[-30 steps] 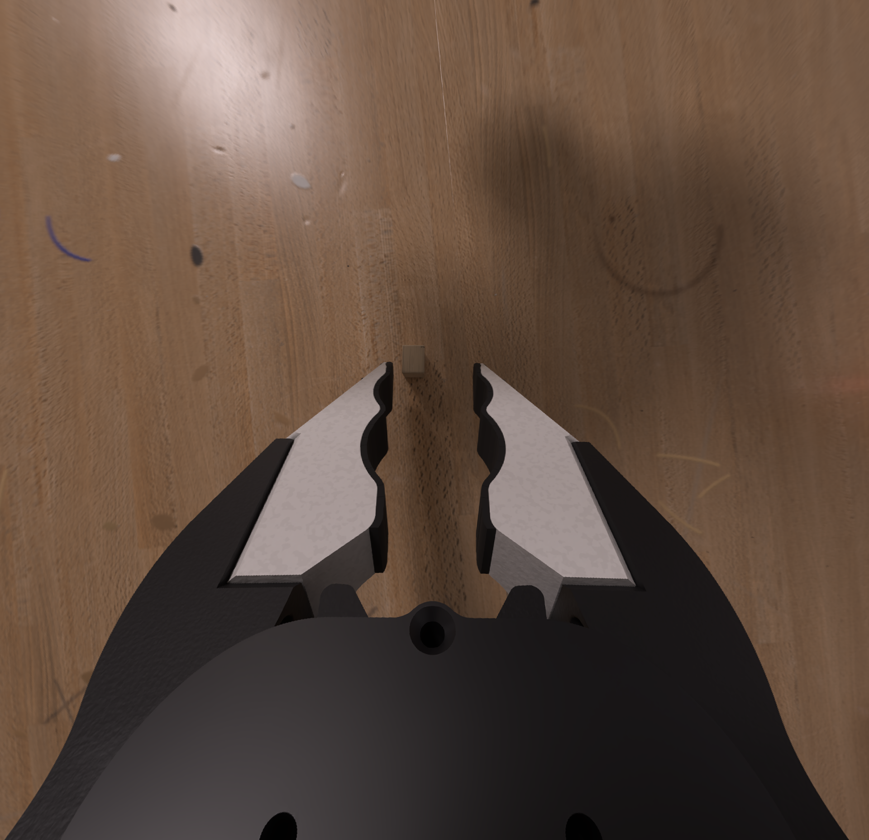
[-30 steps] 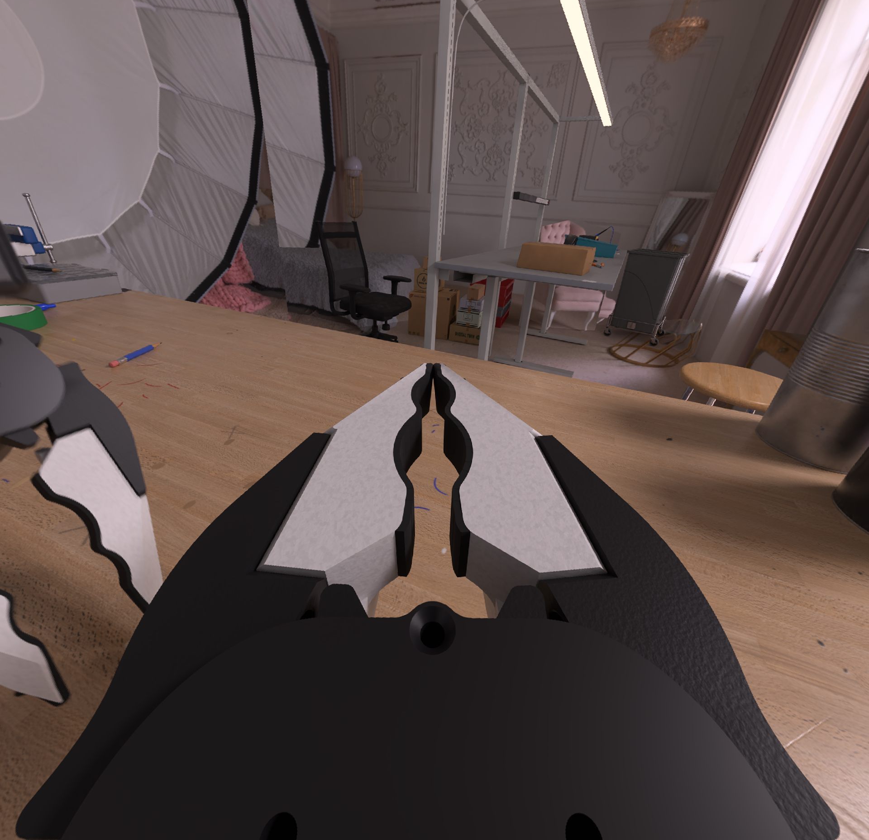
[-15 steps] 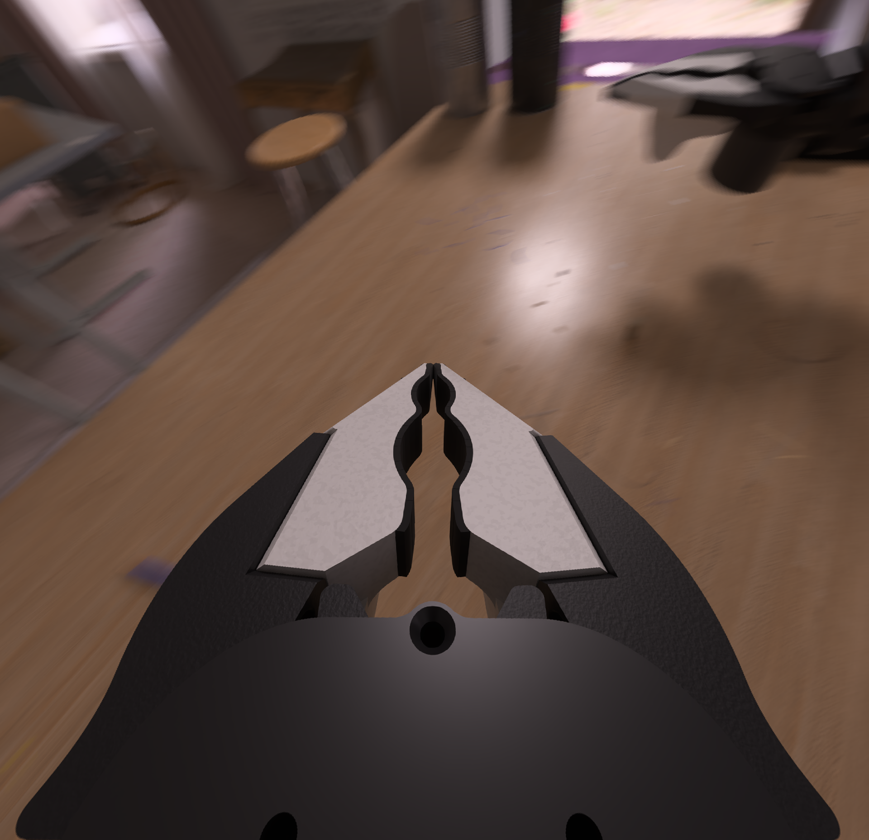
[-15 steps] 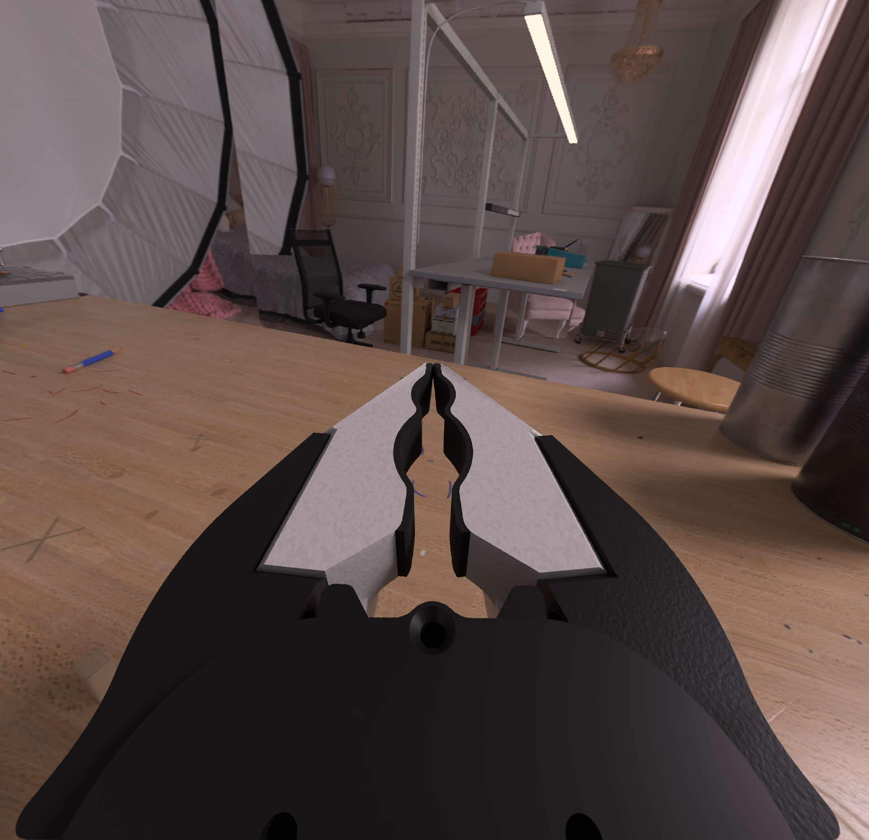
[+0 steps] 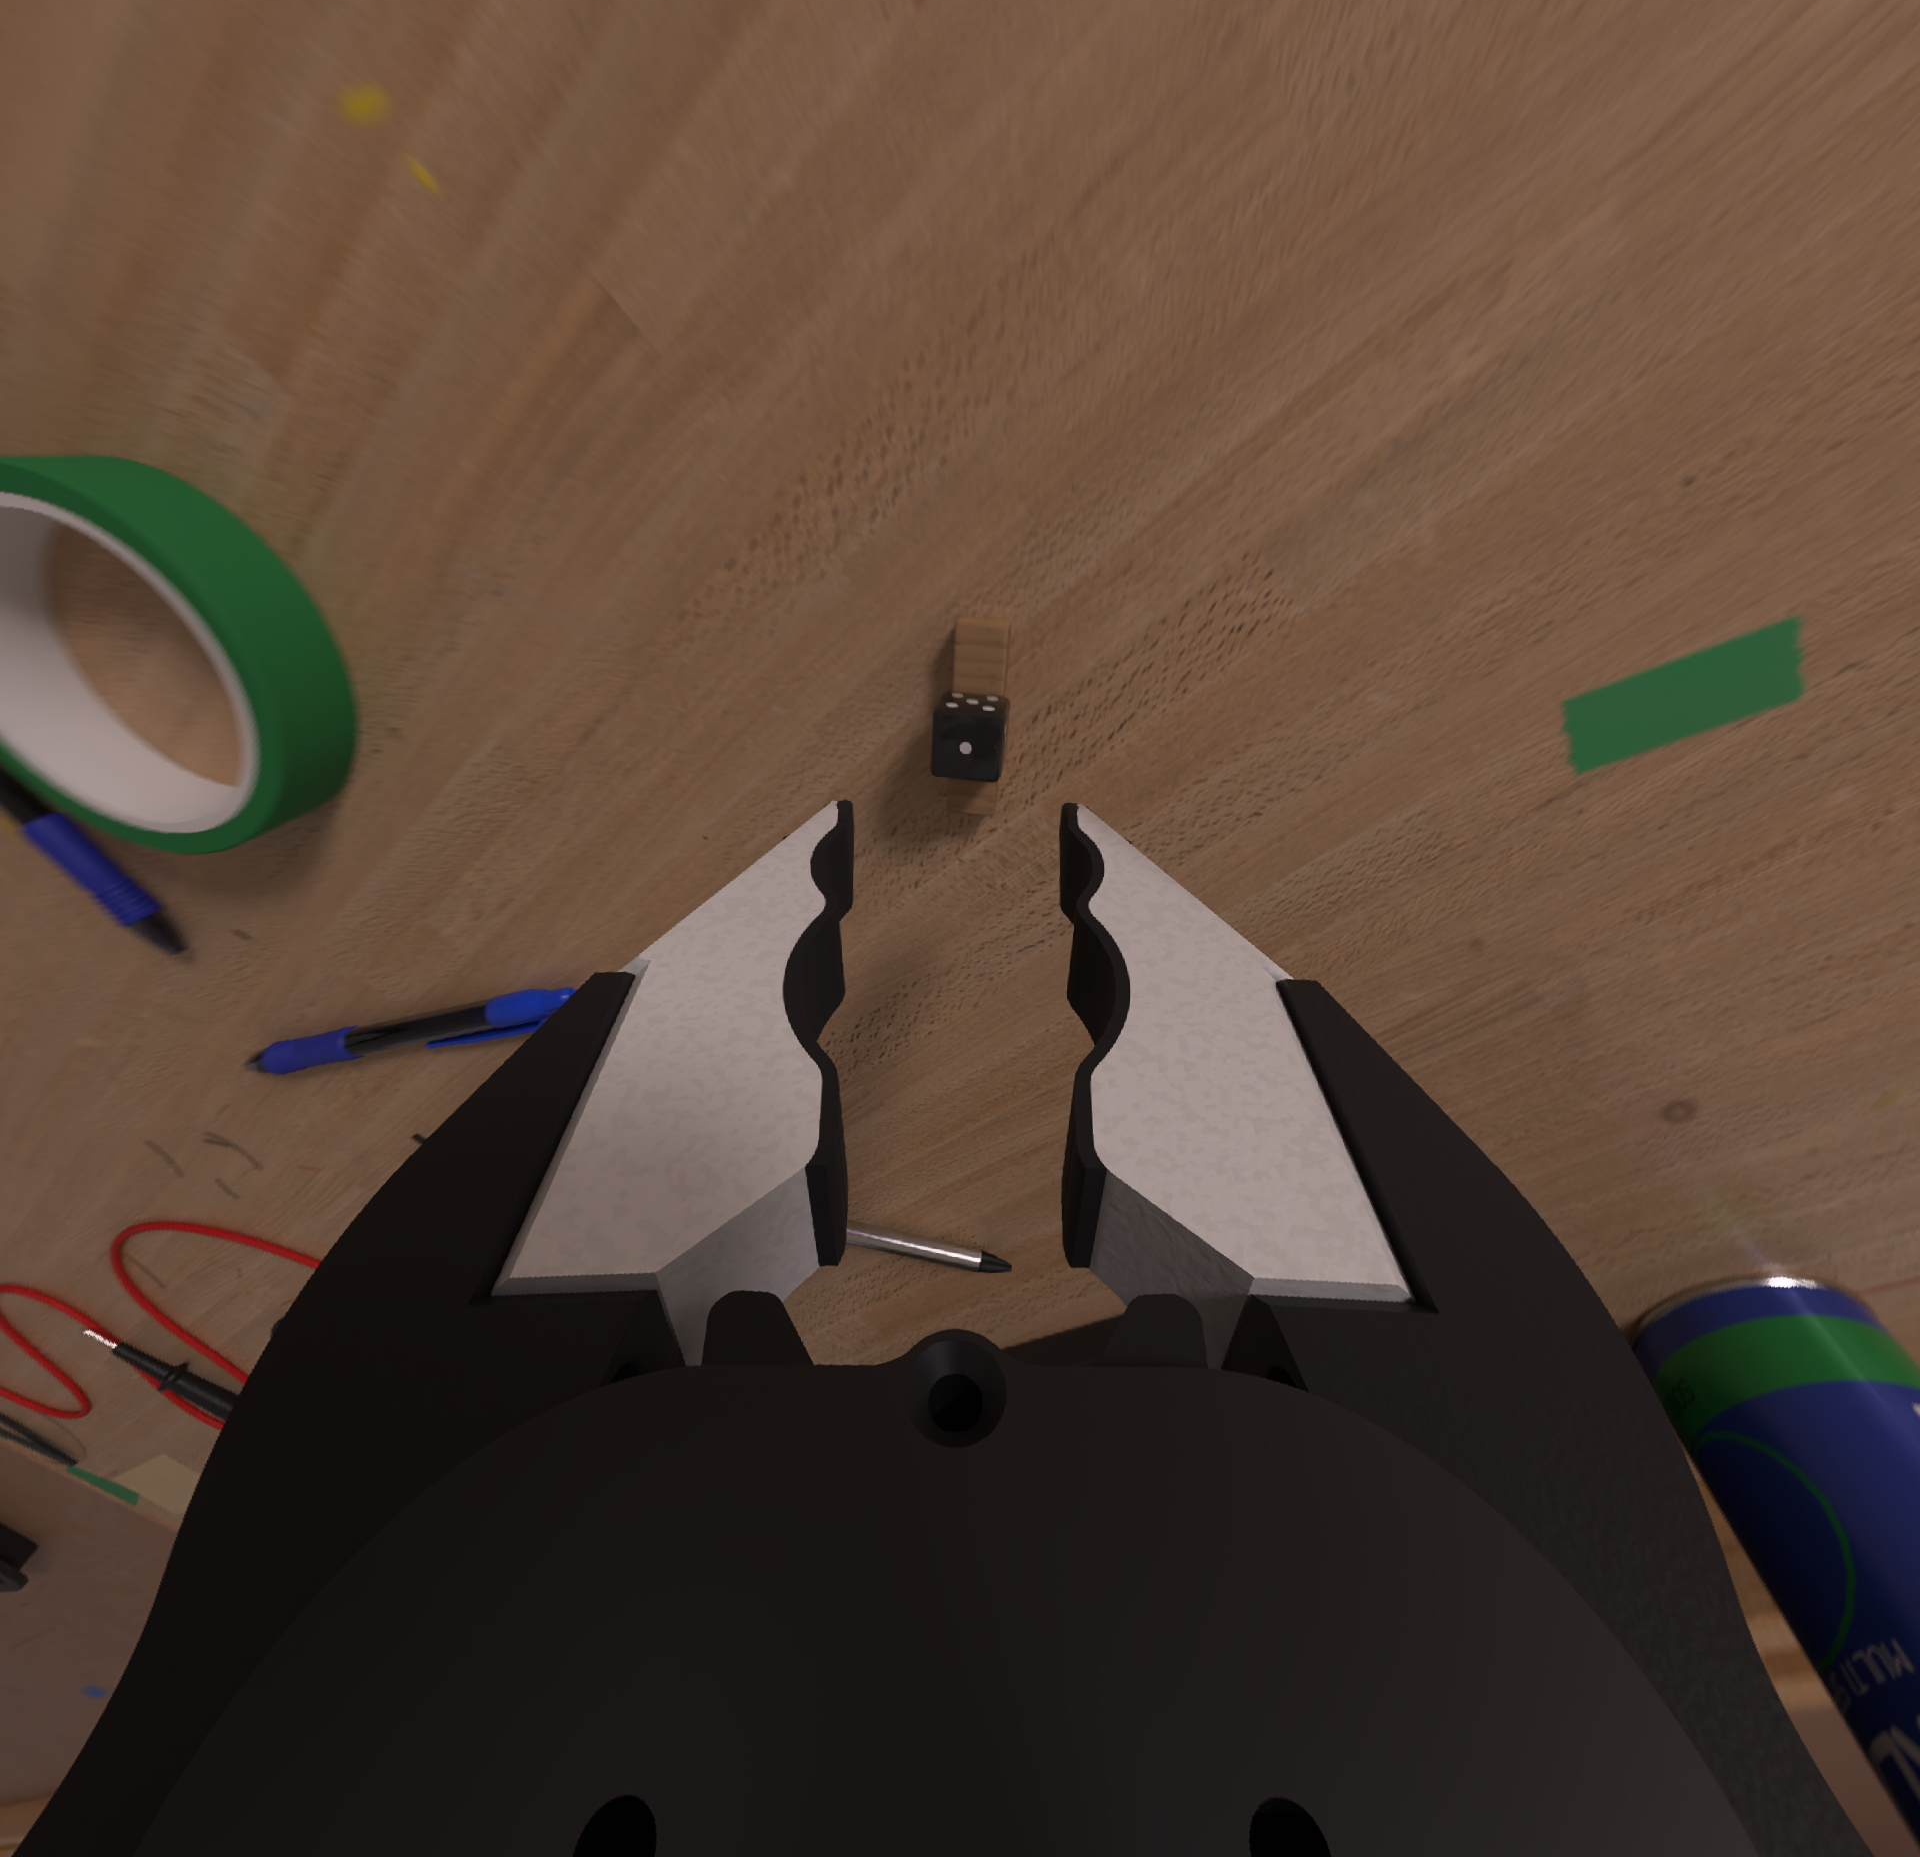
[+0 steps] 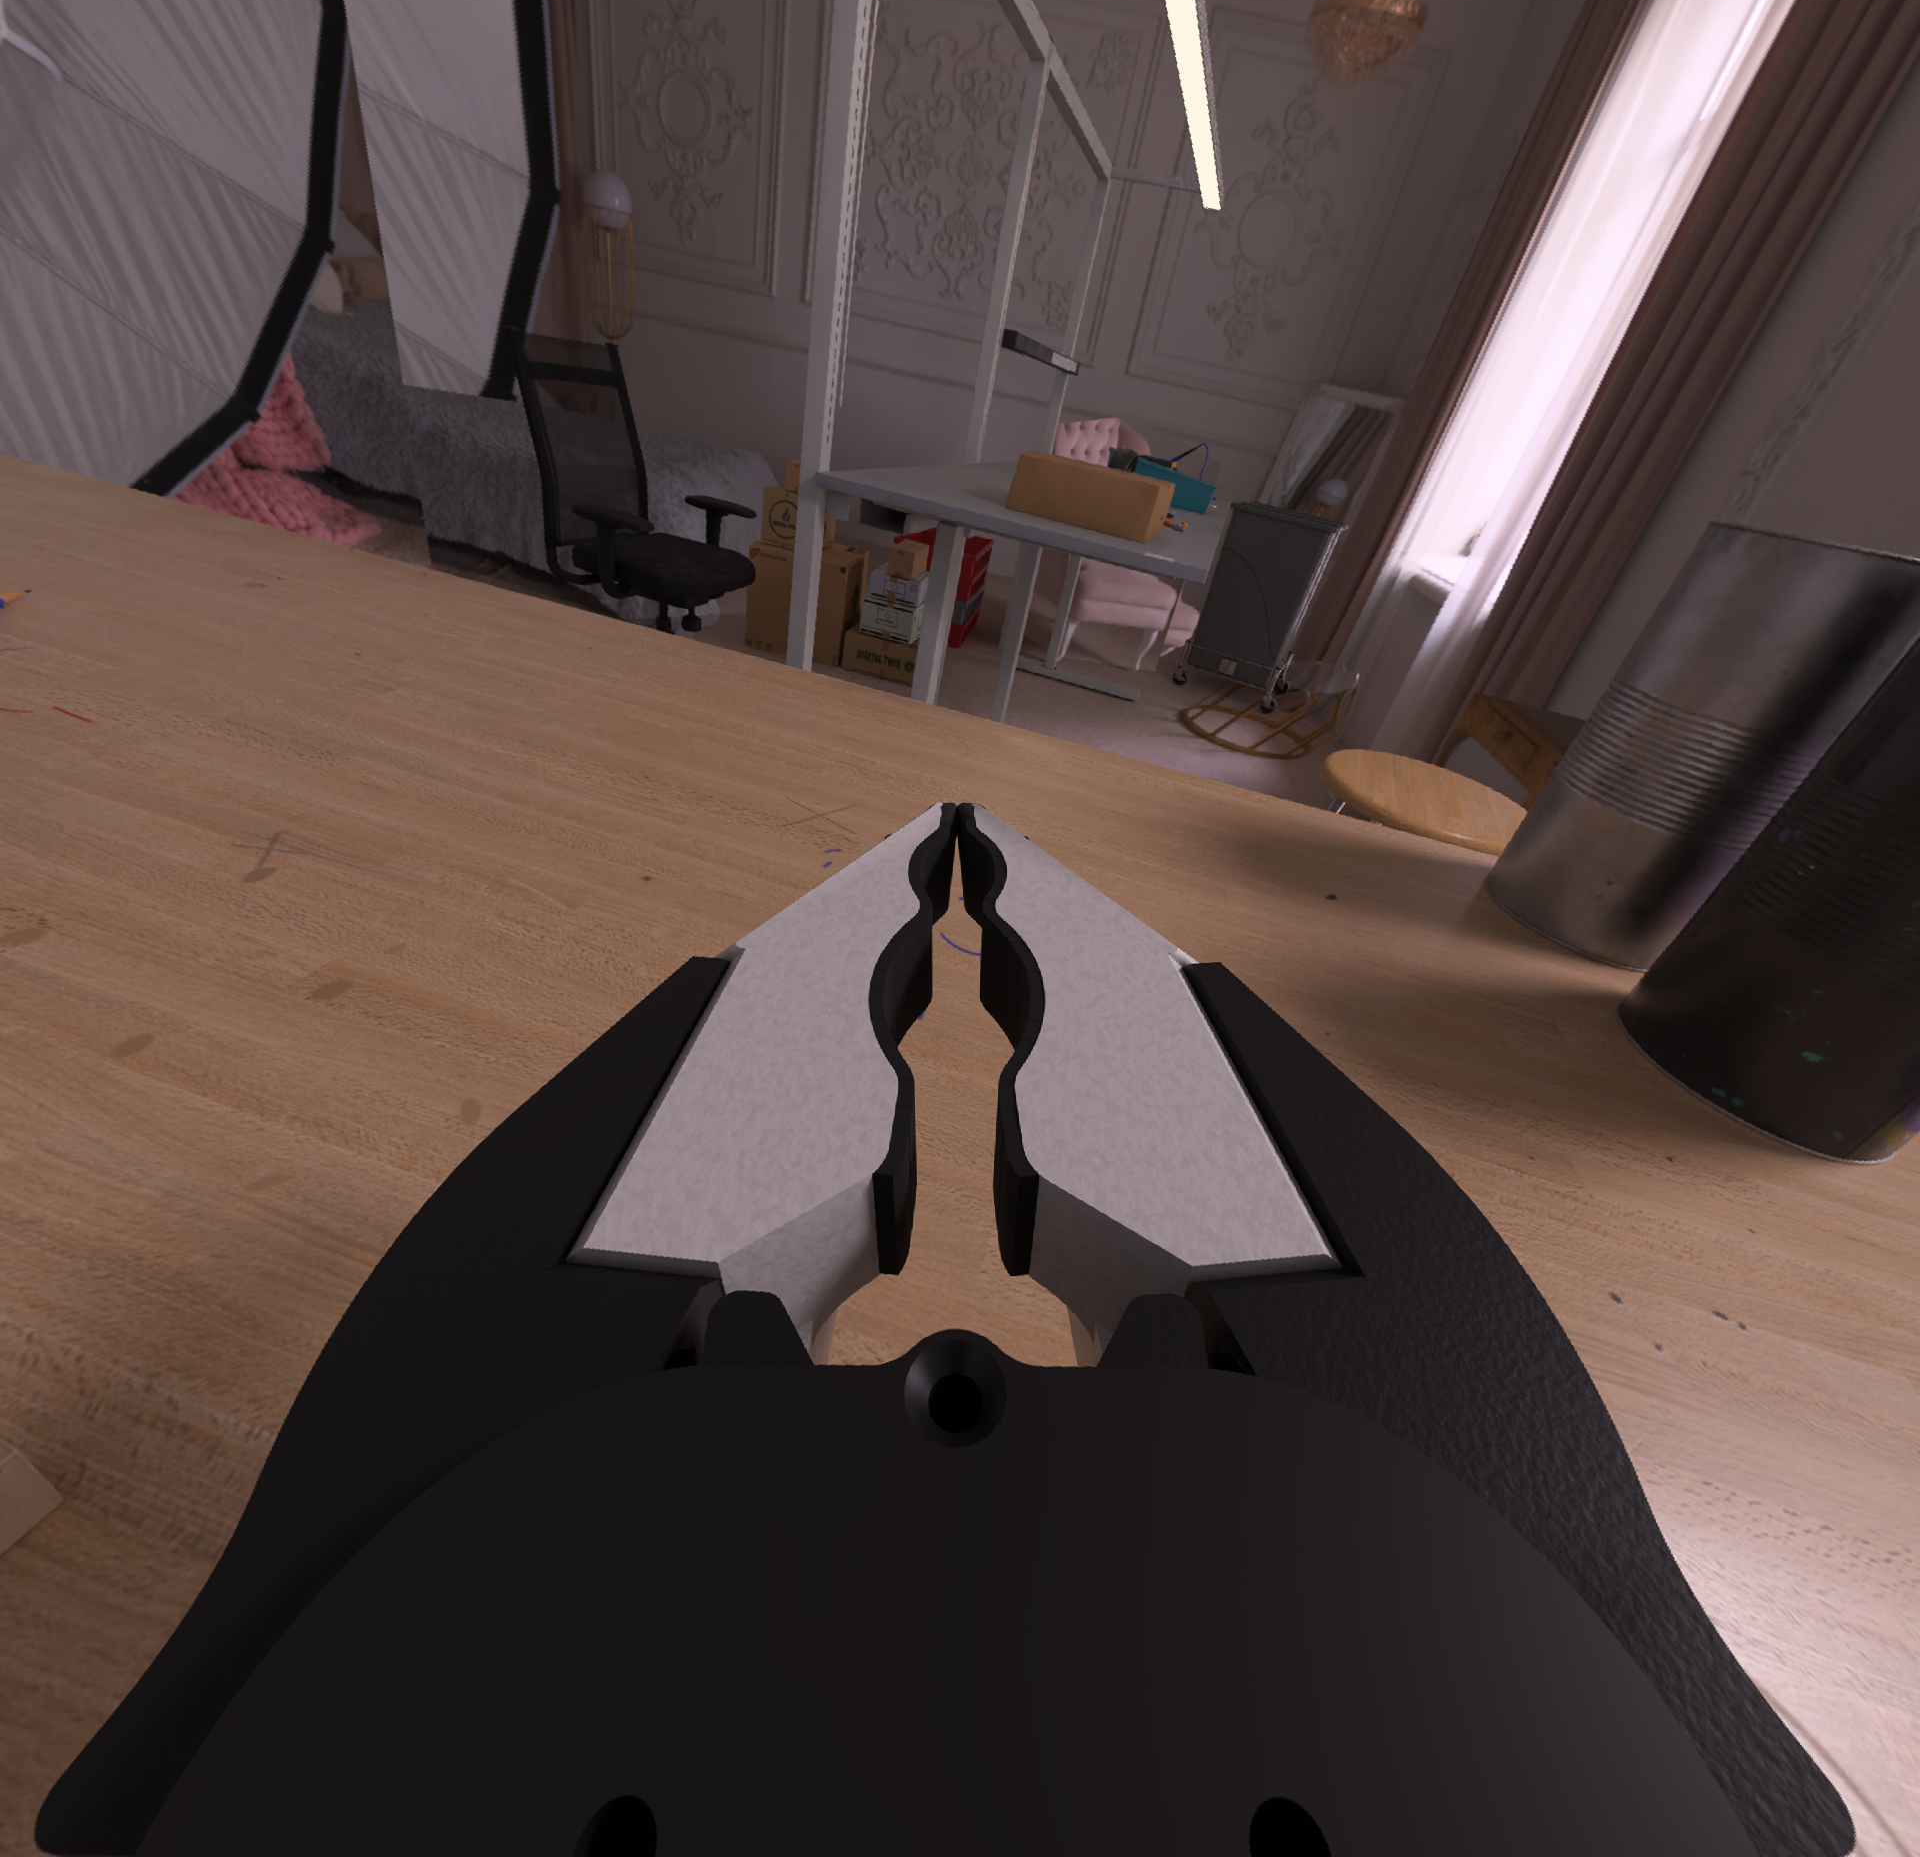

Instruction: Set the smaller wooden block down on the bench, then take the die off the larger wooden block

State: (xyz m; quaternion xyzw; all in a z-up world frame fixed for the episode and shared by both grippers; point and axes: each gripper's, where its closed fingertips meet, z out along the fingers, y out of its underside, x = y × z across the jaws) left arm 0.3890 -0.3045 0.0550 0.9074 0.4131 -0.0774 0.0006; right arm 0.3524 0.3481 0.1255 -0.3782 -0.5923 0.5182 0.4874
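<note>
The left gripper (image 5: 956,820) hung above the wooden bench (image 5: 1351,353) with its jaws spread wide and nothing between them. Just beyond its fingertips the black die (image 5: 968,737) sat on top of the larger wooden block (image 5: 981,652), whose light wood showed past the die on the far side and as a sliver on the near side. The smaller wooden block could not be picked out with certainty in either view.

Taking the die as the landmark: a roll of green tape (image 5: 156,654) lay well off to its left, a strip of green tape (image 5: 1683,693) was stuck flat on the bench well off to its right, and a blue pen (image 5: 405,1030) lay nearer the camera on the left. A second blue pen (image 5: 99,872) poked out from under the tape roll. A blue and green can (image 5: 1808,1475) lay on its side far to the right and nearer the camera, and red wire (image 5: 187,1257) looped at the lower left.

The right gripper (image 6: 956,815) was held over bare bench with its fingertips pressed together, empty; two dark metal cans (image 6: 1714,820) stood to its right.
</note>
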